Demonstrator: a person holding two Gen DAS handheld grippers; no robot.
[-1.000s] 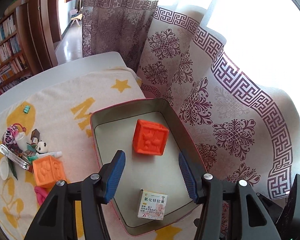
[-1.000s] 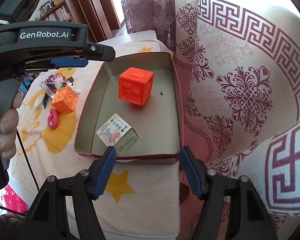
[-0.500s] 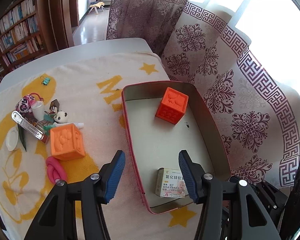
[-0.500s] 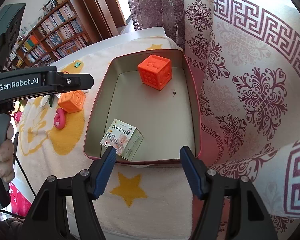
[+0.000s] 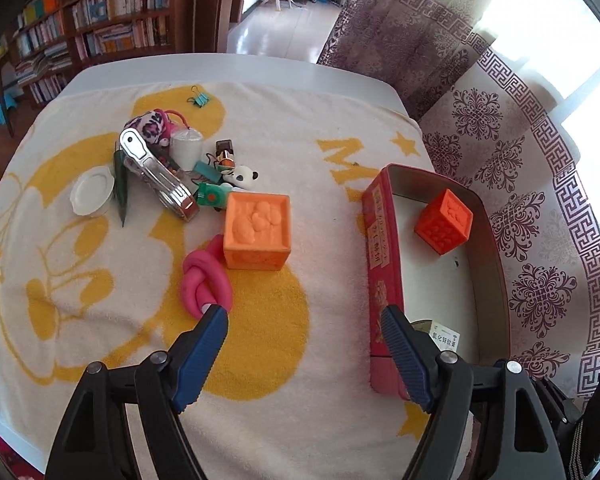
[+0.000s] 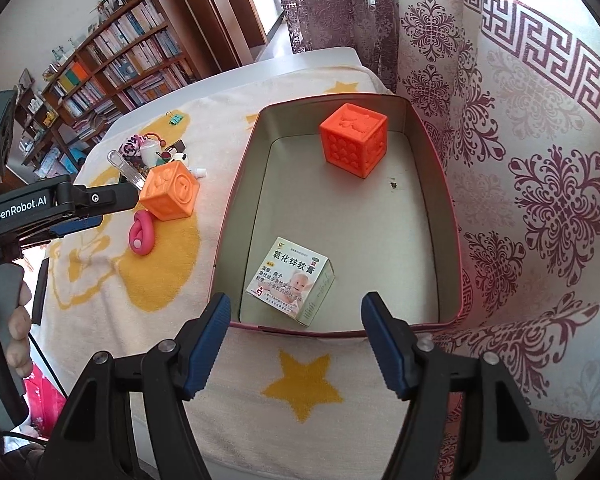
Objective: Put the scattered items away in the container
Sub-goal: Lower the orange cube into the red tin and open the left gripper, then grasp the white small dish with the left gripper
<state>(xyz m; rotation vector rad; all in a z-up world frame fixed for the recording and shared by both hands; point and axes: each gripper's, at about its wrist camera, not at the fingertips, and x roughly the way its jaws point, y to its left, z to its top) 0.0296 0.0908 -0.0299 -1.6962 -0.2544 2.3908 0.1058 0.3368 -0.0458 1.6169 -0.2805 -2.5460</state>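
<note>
Red on the outside and grey inside, the tin box (image 6: 440, 184) sits on the towel (image 5: 100, 280) at the right side of the table. I can see two things in it: a dark orange block (image 6: 354, 140) at the far end and a small white medicine box (image 6: 292, 280) at the near end. My left gripper (image 5: 304, 320) hangs over the towel, and its jaws are opening with nothing between them. Just past its left tip lies a pink knotted toy (image 5: 204, 280), and a light orange block (image 5: 258, 230) touches the far end of that toy. Behind the block is a little heap of stuff: a big metal clip (image 5: 156, 176), a tiny panda (image 5: 242, 178), a white cup (image 5: 186, 150) and a spotted pouch (image 5: 148, 126). A white lid (image 5: 92, 192) lies to the left of the heap, and a green binder clip (image 5: 198, 98) lies farther back. My right gripper (image 6: 296, 312) is spread wide and empty, hovering by the near edge of the tin box.
</note>
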